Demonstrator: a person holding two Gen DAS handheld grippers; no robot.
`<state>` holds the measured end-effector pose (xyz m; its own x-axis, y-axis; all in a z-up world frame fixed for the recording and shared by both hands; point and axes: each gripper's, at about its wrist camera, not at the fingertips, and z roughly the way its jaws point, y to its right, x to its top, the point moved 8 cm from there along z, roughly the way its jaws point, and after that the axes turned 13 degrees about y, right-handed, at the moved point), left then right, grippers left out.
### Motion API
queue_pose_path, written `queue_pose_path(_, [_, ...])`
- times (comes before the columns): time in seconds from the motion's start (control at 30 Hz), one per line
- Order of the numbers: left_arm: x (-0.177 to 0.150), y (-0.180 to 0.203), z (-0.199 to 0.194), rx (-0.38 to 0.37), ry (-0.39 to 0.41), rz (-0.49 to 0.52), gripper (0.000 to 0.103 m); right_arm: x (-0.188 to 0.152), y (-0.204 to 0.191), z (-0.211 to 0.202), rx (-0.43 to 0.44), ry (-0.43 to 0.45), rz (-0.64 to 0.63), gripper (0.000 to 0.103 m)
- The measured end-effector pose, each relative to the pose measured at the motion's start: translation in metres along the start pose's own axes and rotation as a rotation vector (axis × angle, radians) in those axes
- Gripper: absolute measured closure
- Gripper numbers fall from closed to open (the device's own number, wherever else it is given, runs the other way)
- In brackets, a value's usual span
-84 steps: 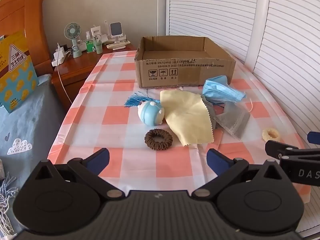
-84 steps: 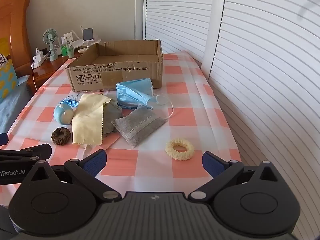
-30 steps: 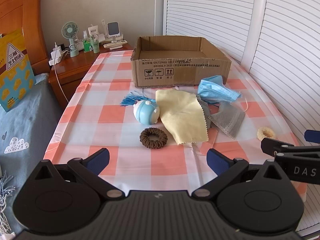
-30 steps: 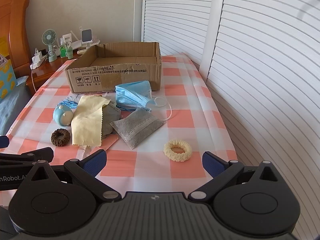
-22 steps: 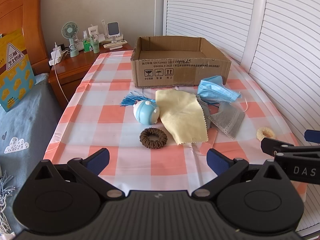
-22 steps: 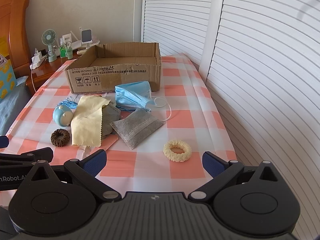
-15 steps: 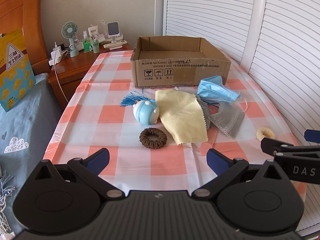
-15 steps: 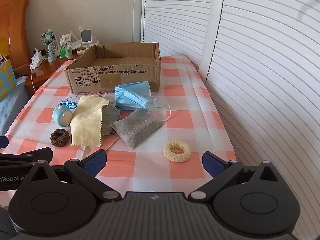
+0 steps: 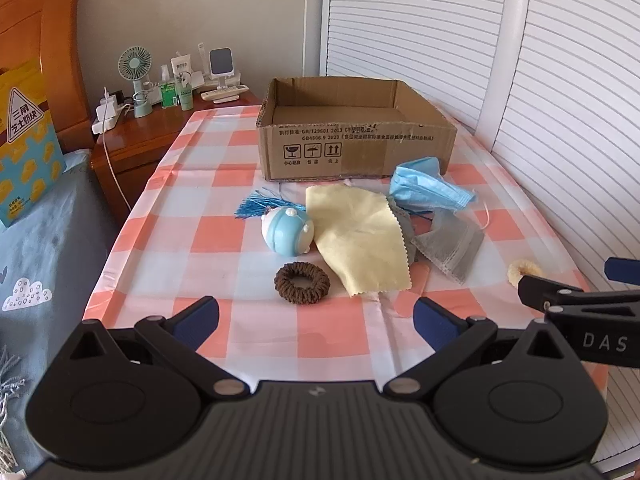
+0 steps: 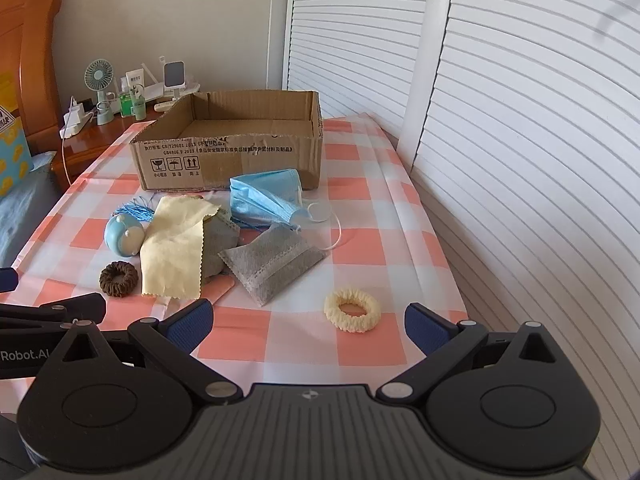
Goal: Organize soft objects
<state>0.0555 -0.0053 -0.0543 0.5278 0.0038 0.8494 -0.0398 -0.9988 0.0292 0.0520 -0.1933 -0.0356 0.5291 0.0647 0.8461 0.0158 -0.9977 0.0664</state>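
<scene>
Scrunchies, brown [image 9: 302, 282] and cream [image 10: 352, 309], lay near the desk's front edge, light and squashy, best pinched across one side of the ring. Both tools, left [image 9: 316, 314] and right [image 10: 306, 320], hovered wide and empty

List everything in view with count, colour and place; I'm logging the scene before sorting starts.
Open cardboard box: 1, brown, far end of table.
Checked tablecloth: 1, pink and white, covers table.
Pleated face mask: 1, light blue, in front of box.
Square cloth: 1, pale yellow, mid-table.
Fabric pouch: 1, grey, right of cloth.
Round toy with tassel: 1, light blue, left of cloth.
Brown hair scrunchie: 1, near left.
Cream hair scrunchie: 1, near right.
Desk fan: 1, mint, on wooden nightstand.
Left hand-held gripper: black, blue pads, open.
Right hand-held gripper: same, open.
</scene>
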Motion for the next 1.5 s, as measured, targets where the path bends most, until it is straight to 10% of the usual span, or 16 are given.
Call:
queue_pose_path(0.63, [0.004,-0.015,0.017,-0.036,0.035,0.079,0.001,-0.004,0.001,0.022,0.054,0.024,-0.079,0.0])
queue_pose_path(1.5, [-0.04,-0.031,0.082,-0.106,-0.135,0.061,0.001,-0.052,0.011,0.078,0.159,-0.088,-0.056,0.0])
